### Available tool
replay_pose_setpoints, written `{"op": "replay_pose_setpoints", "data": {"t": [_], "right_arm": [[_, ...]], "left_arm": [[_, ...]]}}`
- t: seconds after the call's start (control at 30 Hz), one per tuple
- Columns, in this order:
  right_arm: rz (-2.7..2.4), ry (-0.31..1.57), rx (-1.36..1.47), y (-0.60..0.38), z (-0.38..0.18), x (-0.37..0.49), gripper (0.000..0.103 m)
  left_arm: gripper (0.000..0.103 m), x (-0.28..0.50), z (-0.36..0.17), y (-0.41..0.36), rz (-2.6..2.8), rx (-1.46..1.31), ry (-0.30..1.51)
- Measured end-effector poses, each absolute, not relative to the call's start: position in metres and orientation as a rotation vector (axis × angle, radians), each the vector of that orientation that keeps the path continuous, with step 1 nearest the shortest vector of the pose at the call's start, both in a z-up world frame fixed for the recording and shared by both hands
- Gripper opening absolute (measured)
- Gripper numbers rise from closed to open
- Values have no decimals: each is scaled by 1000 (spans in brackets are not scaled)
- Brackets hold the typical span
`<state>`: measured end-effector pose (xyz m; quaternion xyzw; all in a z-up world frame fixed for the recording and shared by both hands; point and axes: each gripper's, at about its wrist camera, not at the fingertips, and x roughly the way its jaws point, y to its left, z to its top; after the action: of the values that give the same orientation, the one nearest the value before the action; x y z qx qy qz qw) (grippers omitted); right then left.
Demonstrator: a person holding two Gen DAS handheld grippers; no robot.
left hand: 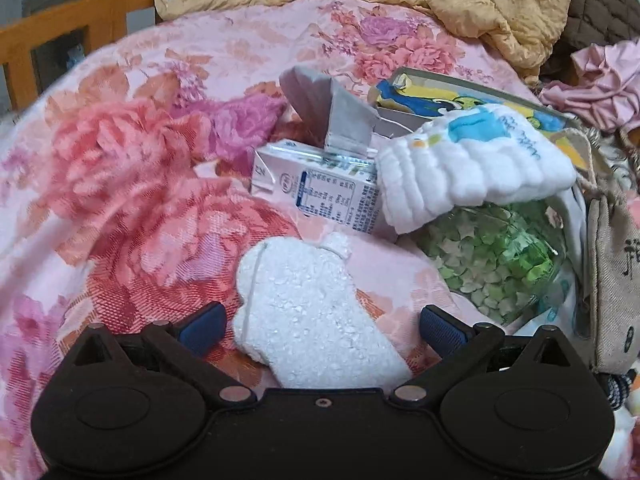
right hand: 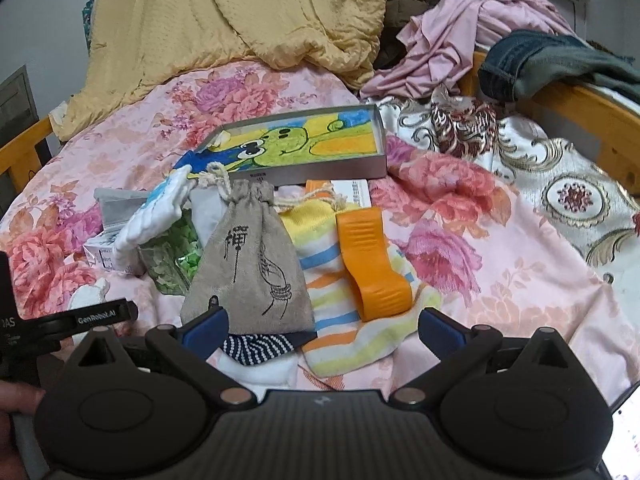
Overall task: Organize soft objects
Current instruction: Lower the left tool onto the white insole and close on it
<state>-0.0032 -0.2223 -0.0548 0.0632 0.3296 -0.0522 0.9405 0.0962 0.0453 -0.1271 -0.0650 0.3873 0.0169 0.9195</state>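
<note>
My left gripper (left hand: 322, 330) is open, its blue pads on either side of a white foam piece (left hand: 304, 312) lying on the floral bedspread (left hand: 120, 160), not touching it. Behind it lie a milk carton (left hand: 320, 190), a folded white cloth (left hand: 476, 164) and a jar of green paper stars (left hand: 496, 260). My right gripper (right hand: 322, 330) is open above a grey drawstring pouch (right hand: 252, 268), a striped sock (right hand: 340, 320), a dark striped sock (right hand: 260, 346) and an orange plastic clip (right hand: 372, 264). The left gripper (right hand: 72, 320) shows at the left edge of the right wrist view.
A shallow box with a cartoon picture (right hand: 304, 144) lies behind the pile. A yellow quilt (right hand: 224, 20), pink clothing (right hand: 452, 44) and jeans (right hand: 540, 60) are heaped at the back. A wooden bed frame (left hand: 60, 32) edges the bed.
</note>
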Motion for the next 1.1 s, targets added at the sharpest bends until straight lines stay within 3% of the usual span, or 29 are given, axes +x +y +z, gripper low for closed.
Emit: {"op": "replay_pose_setpoints", "data": {"t": [0.3,0.5,0.67,1.03,1.1], "right_arm": [[-100,677,148,-224,-58,-3,103],[-101,678,149,-224,-58,-2,103],[-100,674,149,-226,-57,-1,103],[-102,673,155,-231,-55,-1,103],[-104,671,152,-232,-54,-2,103]], "left_arm": [[101,89,-123,66,-175,-375,767],[89,87,-126,65,-222,-476,753],[69,93,-124,66,-214,-496,759],[68,111,-139,47,-317,-664,778],[64,114,-141,40,-311,-638,785]]}}
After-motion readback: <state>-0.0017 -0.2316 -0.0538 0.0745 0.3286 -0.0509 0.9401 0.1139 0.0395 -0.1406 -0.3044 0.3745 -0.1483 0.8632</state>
